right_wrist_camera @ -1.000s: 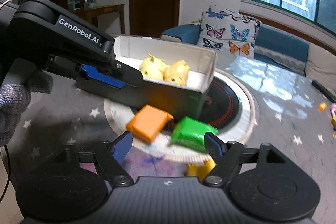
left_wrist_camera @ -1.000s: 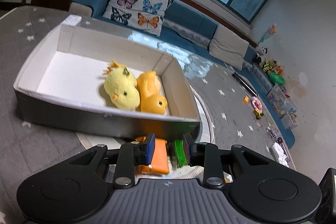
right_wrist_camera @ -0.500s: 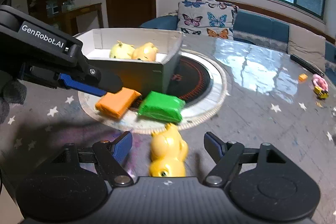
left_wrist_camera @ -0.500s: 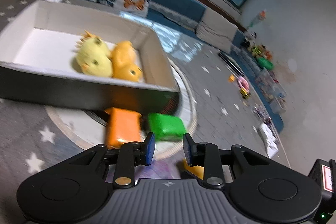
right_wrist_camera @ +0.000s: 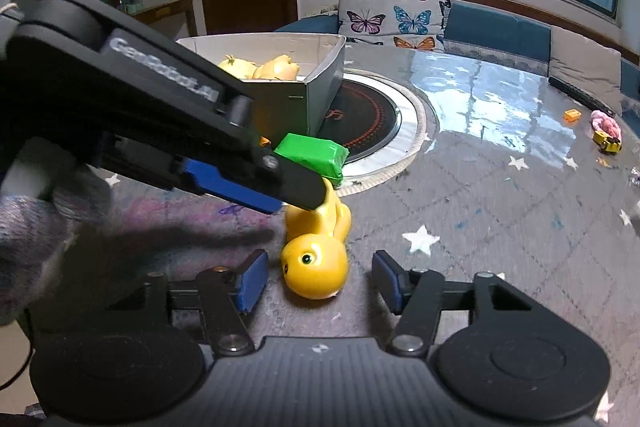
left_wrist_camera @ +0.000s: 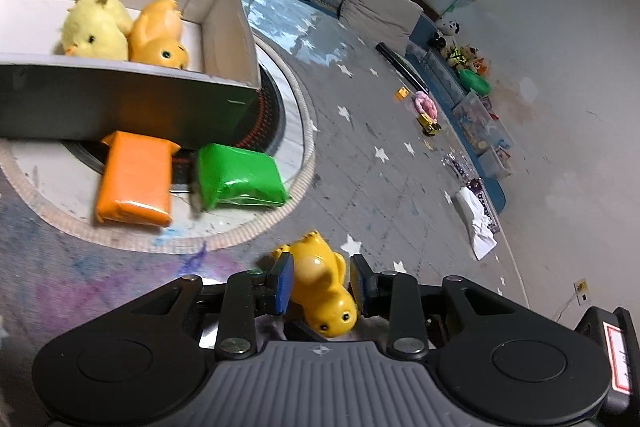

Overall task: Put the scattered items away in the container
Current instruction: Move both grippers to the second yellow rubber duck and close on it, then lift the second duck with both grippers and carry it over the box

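Note:
A glossy yellow duck toy (left_wrist_camera: 320, 279) lies on the grey star-print table cover, head toward me. My left gripper (left_wrist_camera: 320, 283) is open and straddles its body, with the blue pads close against both sides. My right gripper (right_wrist_camera: 320, 281) is wide open around the duck's head (right_wrist_camera: 316, 259), touching nothing. In the right wrist view the left gripper's finger (right_wrist_camera: 296, 183) hides the duck's tail. An orange packet (left_wrist_camera: 134, 179) and a green packet (left_wrist_camera: 236, 175) lie beside the cardboard box (left_wrist_camera: 120, 103). The box holds a pale yellow plush chick (left_wrist_camera: 94, 31) and an orange-yellow duck (left_wrist_camera: 158, 35).
The box stands partly on a round hotplate (right_wrist_camera: 372, 111) set into the table. Near the table's far right edge are an orange block (right_wrist_camera: 572, 115), a pink toy (right_wrist_camera: 606, 125) and a black remote (right_wrist_camera: 576, 93). A gloved hand (right_wrist_camera: 32, 227) holds the left gripper.
My left gripper moved away from the box, right and down over the loose duck, with its gap unchanged. My right gripper shifted from the green packet to the duck's head, still open.

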